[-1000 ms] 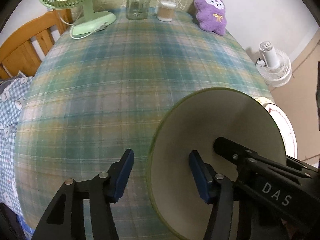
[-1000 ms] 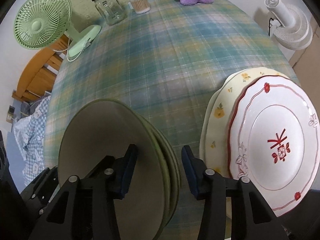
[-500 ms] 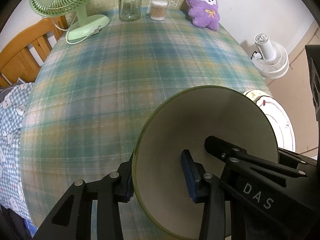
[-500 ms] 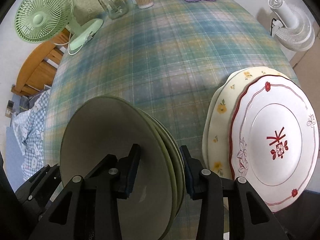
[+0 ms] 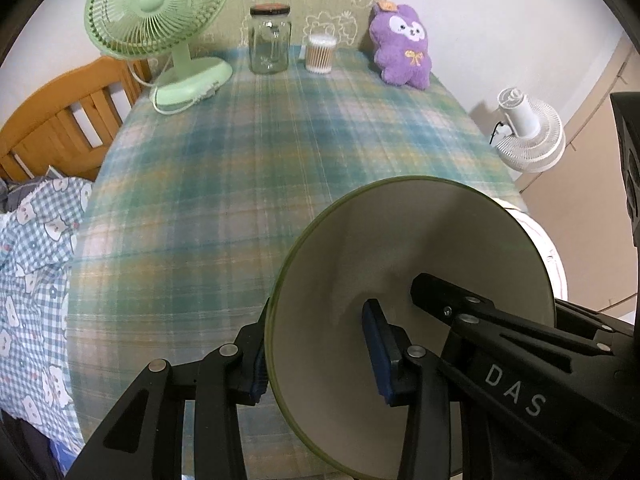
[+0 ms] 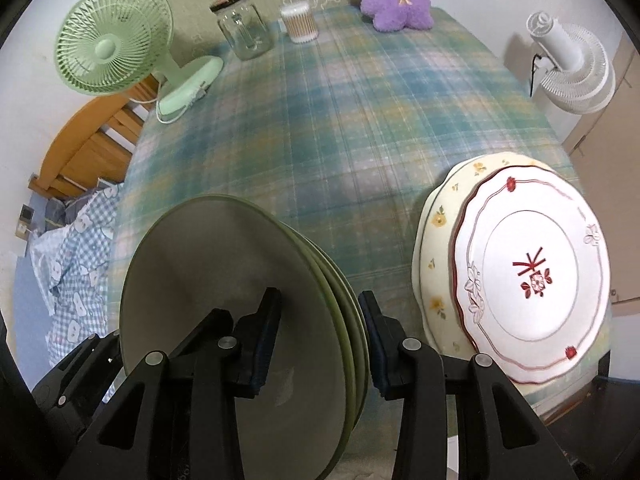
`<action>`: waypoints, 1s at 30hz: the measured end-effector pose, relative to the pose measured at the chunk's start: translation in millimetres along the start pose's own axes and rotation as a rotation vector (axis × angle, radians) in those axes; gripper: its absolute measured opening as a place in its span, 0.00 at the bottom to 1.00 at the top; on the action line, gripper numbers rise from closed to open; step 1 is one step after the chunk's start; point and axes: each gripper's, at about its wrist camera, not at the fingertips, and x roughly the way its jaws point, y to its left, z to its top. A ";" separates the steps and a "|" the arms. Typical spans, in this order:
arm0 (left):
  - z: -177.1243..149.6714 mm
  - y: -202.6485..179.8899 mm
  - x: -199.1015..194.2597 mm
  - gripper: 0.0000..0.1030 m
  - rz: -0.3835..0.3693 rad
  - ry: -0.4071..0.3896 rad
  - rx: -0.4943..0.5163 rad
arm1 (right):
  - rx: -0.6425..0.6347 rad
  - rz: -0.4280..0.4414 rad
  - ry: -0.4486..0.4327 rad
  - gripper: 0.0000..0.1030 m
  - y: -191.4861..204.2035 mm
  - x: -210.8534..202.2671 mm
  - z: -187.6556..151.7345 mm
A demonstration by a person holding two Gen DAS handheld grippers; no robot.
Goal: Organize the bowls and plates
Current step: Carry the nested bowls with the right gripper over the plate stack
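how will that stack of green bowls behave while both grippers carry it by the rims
Probably stiff but breakable: the green bowls look glazed ceramic. Likely slippery, since the left gripper and right gripper pinch only smooth rim walls. Several nested rims show, so it is probably heavy, and the bowls may shift if tilted.

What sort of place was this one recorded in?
Probably a bedroom or small living room at home: a table under a plaid cloth stands beside a wooden bed frame with checked bedding, and holds a purple plush toy and a green desk fan.
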 end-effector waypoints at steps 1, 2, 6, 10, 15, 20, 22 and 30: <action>0.6 0.2 -3.6 0.39 -0.002 -0.007 0.005 | 0.006 -0.003 -0.011 0.42 1.9 -5.3 -1.3; 0.6 0.2 -7.6 0.39 -0.005 -0.013 0.009 | 0.009 -0.005 -0.018 0.42 3.1 -9.3 -2.3; 1.8 -0.7 -20.4 0.39 -0.011 -0.032 0.022 | 0.019 -0.008 -0.042 0.42 7.2 -22.9 -5.5; 2.9 -4.7 -28.1 0.39 -0.004 -0.049 0.031 | 0.025 0.001 -0.060 0.42 5.7 -32.0 -6.3; 3.1 -12.3 -29.0 0.39 0.006 -0.067 0.023 | 0.010 0.014 -0.071 0.42 -2.2 -35.5 -3.2; 5.0 -29.4 -29.3 0.39 0.011 -0.073 0.002 | -0.010 0.015 -0.069 0.42 -16.7 -41.8 2.6; 7.5 -39.1 -26.9 0.39 0.010 -0.069 -0.002 | -0.014 0.014 -0.064 0.42 -27.1 -44.0 5.8; 15.7 -79.7 -20.3 0.39 0.014 -0.074 -0.015 | -0.026 0.012 -0.066 0.42 -67.3 -52.9 16.9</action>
